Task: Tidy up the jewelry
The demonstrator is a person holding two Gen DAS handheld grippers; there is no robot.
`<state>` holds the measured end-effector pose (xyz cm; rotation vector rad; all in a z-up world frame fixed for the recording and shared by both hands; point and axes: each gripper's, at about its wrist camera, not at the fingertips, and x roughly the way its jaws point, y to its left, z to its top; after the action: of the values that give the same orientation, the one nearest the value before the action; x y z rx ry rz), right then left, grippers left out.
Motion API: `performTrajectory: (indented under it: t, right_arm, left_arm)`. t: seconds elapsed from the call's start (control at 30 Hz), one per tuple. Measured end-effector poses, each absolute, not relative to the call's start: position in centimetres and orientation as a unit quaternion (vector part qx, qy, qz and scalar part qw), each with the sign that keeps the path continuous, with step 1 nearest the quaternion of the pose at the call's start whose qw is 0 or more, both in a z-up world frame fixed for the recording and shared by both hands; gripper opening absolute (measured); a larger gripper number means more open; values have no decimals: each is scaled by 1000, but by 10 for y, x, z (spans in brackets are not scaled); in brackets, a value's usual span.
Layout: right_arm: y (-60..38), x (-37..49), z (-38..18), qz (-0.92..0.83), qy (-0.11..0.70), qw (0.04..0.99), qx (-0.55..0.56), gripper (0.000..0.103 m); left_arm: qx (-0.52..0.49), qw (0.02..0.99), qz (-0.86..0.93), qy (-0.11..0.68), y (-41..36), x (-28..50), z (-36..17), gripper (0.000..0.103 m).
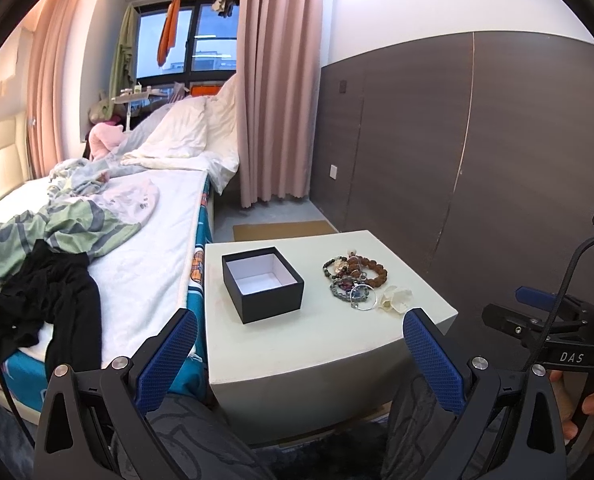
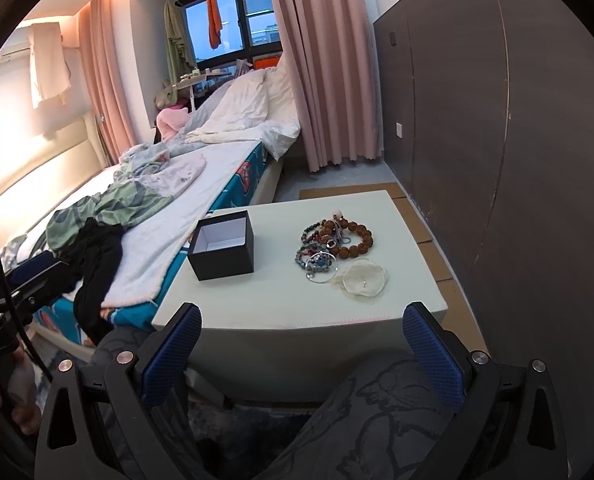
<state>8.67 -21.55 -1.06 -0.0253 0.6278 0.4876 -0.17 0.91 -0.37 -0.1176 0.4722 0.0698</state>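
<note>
An open black box with a white inside (image 1: 261, 289) (image 2: 221, 247) stands on the left part of a pale bedside table (image 1: 337, 344) (image 2: 281, 304). To its right lies a heap of bead bracelets and a silver ring hoop (image 1: 355, 278) (image 2: 334, 247), with a cream fabric flower (image 1: 395, 299) (image 2: 363, 279) at its near right. My left gripper (image 1: 301, 328) is open and empty, held before the table's near edge. My right gripper (image 2: 303, 320) is open and empty, also short of the near edge. The right gripper shows at the right of the left wrist view (image 1: 537, 312).
A bed (image 1: 137, 240) (image 2: 145, 232) with crumpled clothes and a black garment (image 1: 45, 300) (image 2: 97, 272) abuts the table's left side. A dark panelled wall (image 1: 457, 160) (image 2: 517, 160) runs along the right. Pink curtains (image 1: 277, 80) hang behind. My patterned trouser knees (image 2: 377, 420) are below the grippers.
</note>
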Motion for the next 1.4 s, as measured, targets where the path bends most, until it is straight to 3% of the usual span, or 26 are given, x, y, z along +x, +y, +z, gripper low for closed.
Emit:
performTrajectory:
  t: [1.4]
  right_arm:
    - [-213,90,-6,240,301,923,-19,101]
  left_arm:
    - [-63,965,20,254,9,22,-14,102]
